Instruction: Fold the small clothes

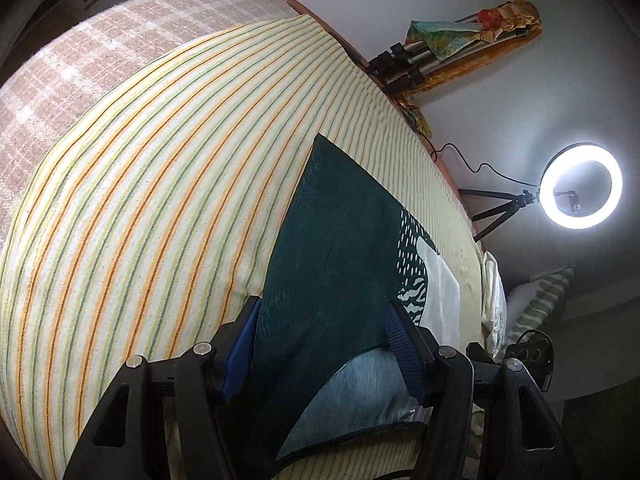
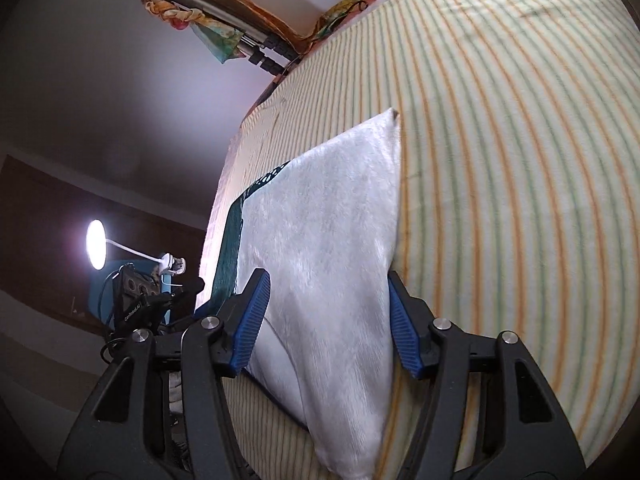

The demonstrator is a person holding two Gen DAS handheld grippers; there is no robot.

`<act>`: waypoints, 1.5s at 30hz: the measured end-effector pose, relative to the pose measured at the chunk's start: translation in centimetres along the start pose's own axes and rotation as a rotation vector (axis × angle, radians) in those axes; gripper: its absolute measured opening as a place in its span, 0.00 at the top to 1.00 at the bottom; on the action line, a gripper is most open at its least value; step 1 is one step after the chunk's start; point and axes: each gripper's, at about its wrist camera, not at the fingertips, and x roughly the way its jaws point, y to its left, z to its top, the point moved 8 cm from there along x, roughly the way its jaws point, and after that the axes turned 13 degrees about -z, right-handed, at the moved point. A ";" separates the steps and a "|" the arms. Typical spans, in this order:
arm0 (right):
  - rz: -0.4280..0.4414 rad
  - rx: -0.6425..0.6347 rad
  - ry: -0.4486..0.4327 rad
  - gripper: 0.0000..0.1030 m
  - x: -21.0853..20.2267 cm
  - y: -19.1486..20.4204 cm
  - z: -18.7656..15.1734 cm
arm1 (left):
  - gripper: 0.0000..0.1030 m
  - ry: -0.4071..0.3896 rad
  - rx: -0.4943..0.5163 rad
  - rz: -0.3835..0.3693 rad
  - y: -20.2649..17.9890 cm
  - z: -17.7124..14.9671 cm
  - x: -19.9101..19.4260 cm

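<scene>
A small garment lies flat on the striped bed sheet (image 1: 140, 200). In the left wrist view it is dark green (image 1: 332, 240) with a white patterned part (image 1: 440, 292), and a near corner is turned over to show a pale blue underside (image 1: 360, 392). My left gripper (image 1: 323, 304) is open, its blue pads standing wide on either side of the green cloth without pressing on it. In the right wrist view the white part of the garment (image 2: 328, 220) runs between the pads of my right gripper (image 2: 326, 276), which is open too. A green edge (image 2: 228, 240) shows on its left.
A lit ring light (image 1: 582, 186) on a small tripod stands past the bed's edge, with a bundle of tripod legs (image 1: 420, 56) against the wall. A checked blanket (image 1: 100, 48) covers the far end. A desk lamp (image 2: 96, 244) and a black device with cables (image 2: 136, 300) sit off the bed.
</scene>
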 end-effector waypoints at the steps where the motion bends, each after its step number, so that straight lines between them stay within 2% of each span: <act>1: 0.002 0.003 -0.004 0.41 0.2 0.1 0.3 | 0.40 0.000 0.009 0.005 -0.2 0.2 0.3; 6: -0.011 0.000 0.006 0.57 1.7 0.9 0.9 | 0.58 0.000 0.002 0.017 -0.2 0.7 1.5; 8: -0.027 -0.014 0.011 0.63 2.2 1.4 0.9 | 0.70 0.000 0.010 0.029 -0.2 0.9 1.7; 12: -0.082 -0.062 0.013 0.86 2.6 1.8 0.8 | 0.91 0.002 0.040 0.064 -0.1 0.8 2.0; 14: -0.114 -0.080 0.007 0.91 2.6 1.9 1.0 | 0.97 -0.004 0.067 0.078 -0.3 0.7 1.9; 19: -0.181 -0.163 -0.053 0.94 1.3 3.4 1.6 | 0.99 -0.039 0.148 0.074 -2.7 1.1 1.3; 24: -0.204 -0.244 -0.091 0.95 0.3 5.2 1.9 | 1.00 -0.061 0.193 0.075 -4.1 1.3 0.8; 30: -0.231 -0.274 -0.111 0.95 -0.2 5.6 2.2 | 1.00 -0.073 0.205 0.078 -4.4 1.2 0.5; 38: -0.214 -0.291 -0.167 0.95 -2.8 6.3 2.8 | 1.00 -0.094 0.219 0.040 -6.1 1.3 -0.3; 45: -0.259 -0.369 -0.205 0.95 -4.7 6.4 2.4 | 1.00 -0.080 0.291 0.032 -8.9 0.4 0.6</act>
